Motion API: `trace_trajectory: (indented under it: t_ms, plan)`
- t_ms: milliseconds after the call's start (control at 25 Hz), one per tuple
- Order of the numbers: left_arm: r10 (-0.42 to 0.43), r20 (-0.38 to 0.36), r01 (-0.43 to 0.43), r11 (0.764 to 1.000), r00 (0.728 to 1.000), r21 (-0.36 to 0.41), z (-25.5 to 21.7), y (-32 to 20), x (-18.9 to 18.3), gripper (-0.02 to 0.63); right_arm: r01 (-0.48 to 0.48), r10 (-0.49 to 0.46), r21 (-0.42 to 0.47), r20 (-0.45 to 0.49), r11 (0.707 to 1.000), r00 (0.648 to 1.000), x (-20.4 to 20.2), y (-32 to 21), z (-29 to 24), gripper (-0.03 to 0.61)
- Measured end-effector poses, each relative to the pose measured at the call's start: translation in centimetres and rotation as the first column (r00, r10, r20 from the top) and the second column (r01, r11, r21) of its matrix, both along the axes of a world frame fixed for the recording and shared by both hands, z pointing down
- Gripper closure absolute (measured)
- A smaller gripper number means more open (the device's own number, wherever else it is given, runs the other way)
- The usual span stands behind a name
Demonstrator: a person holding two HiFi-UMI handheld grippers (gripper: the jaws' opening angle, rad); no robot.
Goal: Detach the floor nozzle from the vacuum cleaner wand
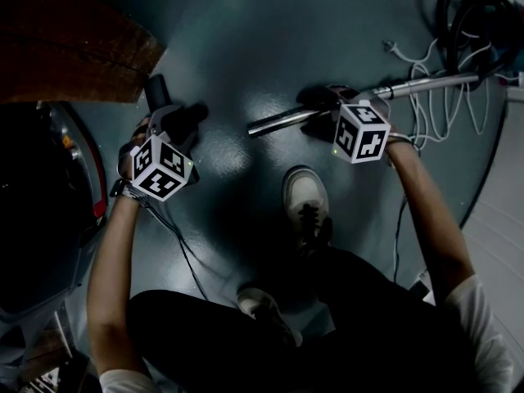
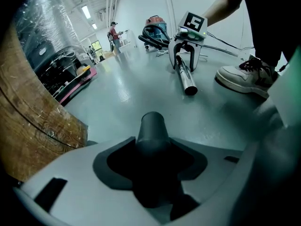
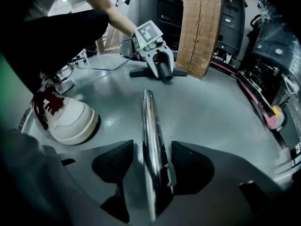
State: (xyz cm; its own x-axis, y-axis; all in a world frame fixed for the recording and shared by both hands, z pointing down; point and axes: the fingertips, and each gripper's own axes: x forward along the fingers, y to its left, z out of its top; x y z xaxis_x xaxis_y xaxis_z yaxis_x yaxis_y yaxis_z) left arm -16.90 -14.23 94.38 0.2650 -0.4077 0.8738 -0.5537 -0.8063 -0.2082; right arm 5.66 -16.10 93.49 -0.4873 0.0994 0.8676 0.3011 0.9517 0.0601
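Right claw (image 3: 151, 150) open astride the chrome wand (image 3: 148, 109), whose long axis runs toward the floor nozzle (image 2: 153, 124), its neck gripped by left claw (image 2: 153, 161).

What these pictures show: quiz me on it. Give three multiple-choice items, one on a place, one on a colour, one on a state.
1. Between the right gripper's jaws stands: A a bottle; B the wand; C a brush.
2. The wand is: A red; B yellow; C shiny silver.
3. Wand and floor nozzle are: A apart; B joined; C taped together.

Answers: 1 B, the tube runs between the parted jaws in the right gripper view. 2 C, it gleams like chrome. 3 A, its bare end lies well clear of the nozzle's neck.
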Motion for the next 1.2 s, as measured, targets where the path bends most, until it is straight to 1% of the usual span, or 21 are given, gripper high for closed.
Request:
trace_trajectory:
  t_ms: [80,120,160,280,400,480,560,640,760,920,1080,1200]
  plan:
    - [-0.015,-0.039,0.015,1.000,0.999,-0.008,-0.1,0.0,0.3,0.399,-0.020,0.021,-0.019,0.035,1.000,0.999,-0.3,-0.1,-0.7,0.327]
    - [-0.027,-0.065,0.026,1.000,0.997,-0.016,-0.2,0.1,0.5,0.349,-0.034,0.036,-0.029,0.056,0.999,0.998,-0.5,-0.3,-1.1,0.327]
    - [-0.037,-0.086,0.035,0.999,0.996,-0.023,-0.3,0.1,0.6,0.329,-0.049,0.052,-0.036,0.076,0.998,0.996,-0.7,-0.5,-1.6,0.325]
    - [-0.036,-0.109,0.034,0.999,0.993,-0.017,-0.7,0.1,0.9,0.328,-0.082,0.087,-0.045,0.125,0.996,0.988,-1.1,-1.2,-2.6,0.325]
    - [-0.022,-0.121,0.024,1.000,0.992,0.014,-1.7,-0.1,1.5,0.328,-0.104,0.109,-0.043,0.153,0.994,0.982,-1.0,-1.7,-3.4,0.325]
    - [-0.022,-0.132,0.027,0.999,0.991,0.036,-2.5,-0.5,1.8,0.328,-0.135,0.141,-0.049,0.176,0.990,0.974,-1.0,-2.1,-4.0,0.325]
    - [-0.036,-0.151,0.045,0.997,0.988,0.057,-3.3,-0.9,1.7,0.328,-0.178,0.185,-0.055,0.203,0.983,0.961,-1.1,-2.5,-4.7,0.325]
    - [-0.067,-0.177,0.081,0.994,0.982,0.076,-4.0,-1.4,1.5,0.331,-0.208,0.211,-0.037,0.232,0.977,0.949,-1.4,-3.0,-5.5,0.325]
    - [-0.112,-0.210,0.138,0.984,0.971,0.112,-5.1,-2.2,1.4,0.362,-0.249,0.243,-0.014,0.279,0.968,0.929,-1.9,-3.6,-6.9,0.325]
    - [-0.142,-0.252,0.184,0.971,0.957,0.154,-6.6,-3.1,1.6,0.411,-0.310,0.300,-0.024,0.332,0.950,0.894,-1.5,-4.3,-8.6,0.327]
    - [-0.155,-0.275,0.211,0.960,0.949,0.187,-8.2,-3.5,1.7,0.461,-0.342,0.328,-0.018,0.334,0.940,0.884,-0.3,-4.7,-9.2,0.328]
    - [-0.153,-0.277,0.216,0.953,0.949,0.214,-9.8,-3.5,1.7,0.497,-0.387,0.370,-0.034,0.378,0.922,0.849,0.0,-5.6,-10.6,0.347]
